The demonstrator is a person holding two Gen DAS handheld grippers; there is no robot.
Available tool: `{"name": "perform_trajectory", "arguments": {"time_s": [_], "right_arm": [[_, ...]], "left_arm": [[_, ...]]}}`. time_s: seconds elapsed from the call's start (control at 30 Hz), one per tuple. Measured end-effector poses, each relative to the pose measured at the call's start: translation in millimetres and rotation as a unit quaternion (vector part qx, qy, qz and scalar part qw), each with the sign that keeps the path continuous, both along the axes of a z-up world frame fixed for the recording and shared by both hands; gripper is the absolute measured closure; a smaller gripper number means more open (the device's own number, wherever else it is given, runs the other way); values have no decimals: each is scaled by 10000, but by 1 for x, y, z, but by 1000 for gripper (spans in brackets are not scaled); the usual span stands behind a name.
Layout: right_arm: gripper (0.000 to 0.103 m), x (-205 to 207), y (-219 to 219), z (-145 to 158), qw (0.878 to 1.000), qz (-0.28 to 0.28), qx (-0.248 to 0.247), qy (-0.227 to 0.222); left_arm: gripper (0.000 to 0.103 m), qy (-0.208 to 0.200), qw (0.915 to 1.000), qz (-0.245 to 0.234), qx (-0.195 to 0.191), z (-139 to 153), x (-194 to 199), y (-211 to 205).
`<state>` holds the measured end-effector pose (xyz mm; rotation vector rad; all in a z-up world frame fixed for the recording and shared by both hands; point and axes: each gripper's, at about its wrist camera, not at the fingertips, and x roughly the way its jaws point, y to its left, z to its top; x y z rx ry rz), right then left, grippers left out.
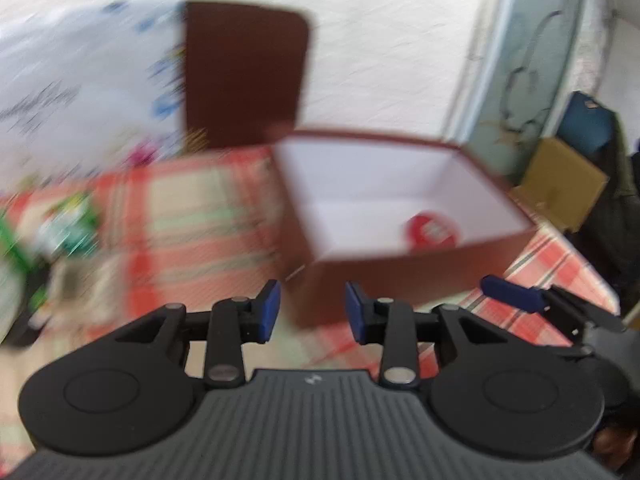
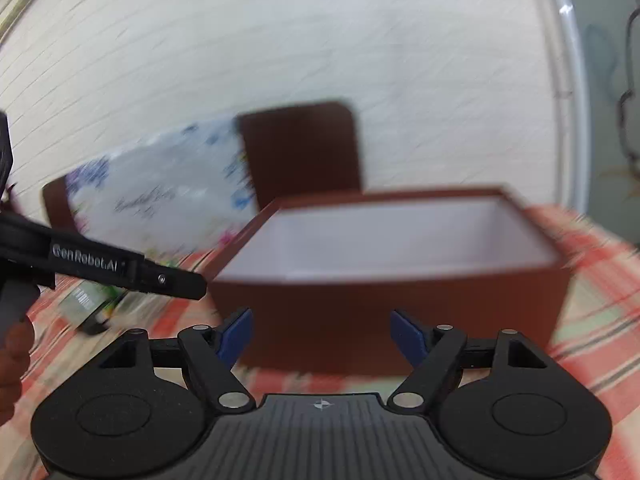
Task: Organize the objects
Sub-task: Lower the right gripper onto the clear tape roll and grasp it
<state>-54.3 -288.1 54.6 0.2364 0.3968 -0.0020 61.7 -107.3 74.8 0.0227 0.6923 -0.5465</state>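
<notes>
A brown box (image 1: 400, 280) with a white inside stands open on the checked tablecloth (image 1: 192, 208). A round red object (image 1: 430, 232) lies on its floor. The brown lid (image 1: 244, 76) leans upright behind it. My left gripper (image 1: 314, 312) hovers before the box's near left corner, jaws narrowly apart with nothing between them. My right gripper (image 2: 322, 340) faces the box's front wall (image 2: 384, 312), open wide and empty. In the right wrist view a finger of the left gripper (image 2: 176, 280) reaches in from the left. Both views are blurred.
A white plastic bag (image 1: 80, 92) with blue print stands at the back left. Green packets (image 1: 72, 220) lie on the cloth to the left. A cardboard box (image 1: 560, 184) and a blue item (image 1: 584, 124) stand past the table's right edge. A hand (image 2: 12, 352) shows at the left.
</notes>
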Motion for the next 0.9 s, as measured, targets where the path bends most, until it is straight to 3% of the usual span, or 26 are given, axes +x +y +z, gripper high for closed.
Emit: {"name": "perform_trajectory", "arguments": {"time_s": [0.1, 0.17, 0.2, 0.3, 0.37, 0.47, 0.5, 0.57, 0.6, 0.67, 0.73, 0.83, 0.9], "right_arm": [[30, 22, 61, -19, 9982, 513, 49, 305], [32, 50, 85, -15, 9928, 1015, 104, 625], [35, 41, 94, -29, 9899, 1269, -142, 618], [39, 84, 129, -16, 9832, 1580, -197, 897], [39, 118, 128, -7, 9767, 1835, -224, 1088], [38, 123, 156, -2, 9712, 2187, -687, 656], [37, 100, 152, -11, 9651, 2409, -973, 327], [32, 125, 183, 0, 9602, 2484, -1273, 79], [21, 148, 195, 3, 9574, 2502, -1445, -25], [10, 184, 225, -5, 9503, 2500, -1853, -54], [12, 201, 238, -7, 9436, 2644, -1995, 42], [12, 210, 245, -2, 9410, 2837, -1832, 198], [10, 194, 259, -3, 9354, 2874, -2056, 97]], "left_arm": [[65, 395, 9969, 673, 129, -29, 4, 65], [65, 559, 9916, 1153, 176, -46, 6, 110], [65, 602, 9880, 1410, 189, -54, 6, 131], [66, 613, 9779, 1998, -63, -66, 7, 191], [66, 576, 9718, 2276, -220, -66, 9, 222], [62, 458, 9621, 2674, -282, -65, 22, 255], [61, 430, 9584, 2806, -306, -68, 25, 269], [61, 252, 9560, 2889, -451, -75, 26, 289], [62, 80, 9569, 2856, -518, -80, 24, 297], [61, -212, 9584, 2779, -624, -88, 22, 301], [56, -328, 9598, 2724, -595, -88, 21, 299], [49, -442, 9629, 2624, -454, -87, 21, 291], [47, -468, 9638, 2586, -451, -87, 21, 290]]}}
